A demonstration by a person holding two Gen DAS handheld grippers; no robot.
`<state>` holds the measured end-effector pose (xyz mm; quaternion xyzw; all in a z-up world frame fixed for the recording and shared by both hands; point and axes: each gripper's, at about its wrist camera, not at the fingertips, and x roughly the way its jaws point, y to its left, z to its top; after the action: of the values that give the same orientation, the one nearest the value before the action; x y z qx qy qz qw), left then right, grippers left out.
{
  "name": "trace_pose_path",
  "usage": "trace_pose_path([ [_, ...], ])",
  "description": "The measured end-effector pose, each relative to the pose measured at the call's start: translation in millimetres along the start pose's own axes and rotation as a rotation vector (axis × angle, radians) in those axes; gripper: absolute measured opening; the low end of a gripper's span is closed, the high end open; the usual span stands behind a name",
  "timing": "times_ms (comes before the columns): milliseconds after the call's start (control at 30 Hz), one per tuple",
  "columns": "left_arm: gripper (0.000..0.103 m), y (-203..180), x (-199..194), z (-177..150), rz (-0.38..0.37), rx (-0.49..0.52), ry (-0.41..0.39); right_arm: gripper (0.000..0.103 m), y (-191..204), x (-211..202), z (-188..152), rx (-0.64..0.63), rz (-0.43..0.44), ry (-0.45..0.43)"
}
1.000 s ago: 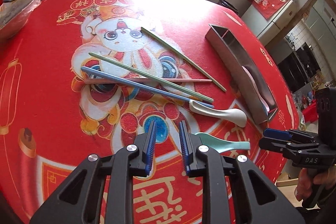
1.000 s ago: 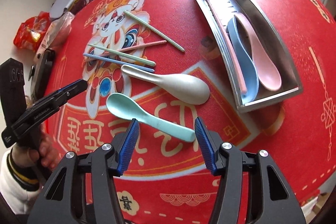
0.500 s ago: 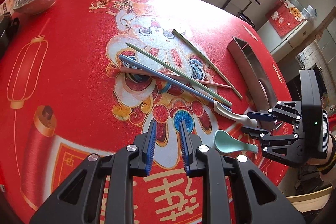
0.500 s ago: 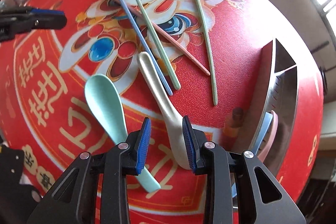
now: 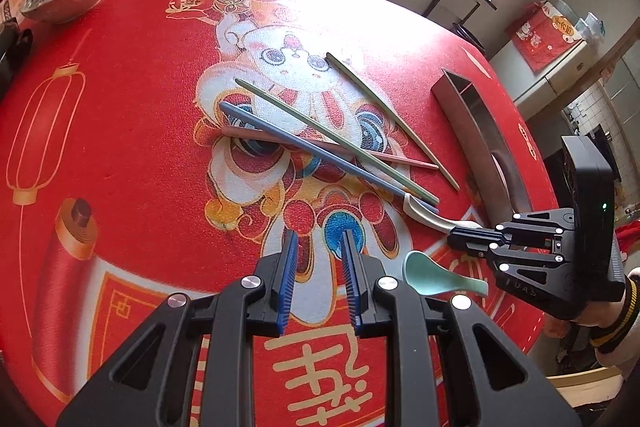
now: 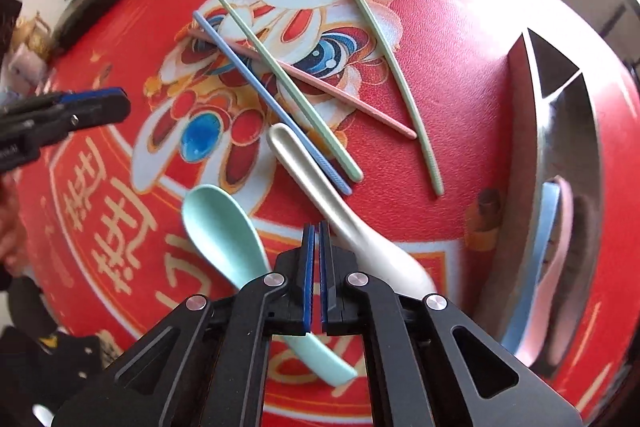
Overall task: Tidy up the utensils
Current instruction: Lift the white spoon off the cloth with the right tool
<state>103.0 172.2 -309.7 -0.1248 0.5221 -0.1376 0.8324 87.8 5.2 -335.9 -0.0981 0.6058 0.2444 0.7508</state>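
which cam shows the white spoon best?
Right wrist: the white spoon shows nearly whole, handle to bowl, beside the right gripper. Left wrist shows only its handle; that gripper hides the bowl.

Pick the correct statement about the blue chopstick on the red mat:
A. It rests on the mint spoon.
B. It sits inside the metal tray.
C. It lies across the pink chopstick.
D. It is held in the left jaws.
C: the blue chopstick crosses over the pink chopstick out on the mat, away from the metal tray and clear of the mint spoon.
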Motion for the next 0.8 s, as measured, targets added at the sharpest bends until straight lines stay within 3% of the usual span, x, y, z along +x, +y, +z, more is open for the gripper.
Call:
trace_pose_path([
  [133,0.021,0.8,-0.5,0.5,0.002,-0.001,0.000,0.002,-17.9,-5.8,5.6,0.107,0.043,-0.022],
  [267,0.021,2.6,-0.7,0.3,0.001,-0.007,-0.002,0.005,-0.7,-3.5,4.7,-0.094,-0.105,0.015],
  [400,0.021,4.3,0.3,-2.8,-0.003,-0.017,0.001,0.006,15.0,1.5,1.5,-0.241,-0.159,0.037],
  [600,0.024,7.5,1.1,-9.5,0.024,-0.023,0.012,0.008,12.8,-0.7,7.5,-0.314,-0.198,0.031],
  [633,0.026,7.5,0.9,-10.6,0.034,-0.017,0.012,0.018,11.7,-2.4,7.6,-0.319,-0.197,0.032],
  [667,0.032,7.3,0.6,-11.8,0.047,-0.010,0.010,0.036,10.4,-4.5,6.2,-0.326,-0.198,0.027],
  [700,0.037,7.0,0.4,-12.5,0.060,-0.002,0.010,0.044,9.5,-6.5,6.3,-0.336,-0.204,0.018],
  [800,0.039,8.1,0.3,-13.4,0.069,0.005,0.010,0.047,9.9,-14.0,2.3,-0.377,-0.189,-0.003],
])
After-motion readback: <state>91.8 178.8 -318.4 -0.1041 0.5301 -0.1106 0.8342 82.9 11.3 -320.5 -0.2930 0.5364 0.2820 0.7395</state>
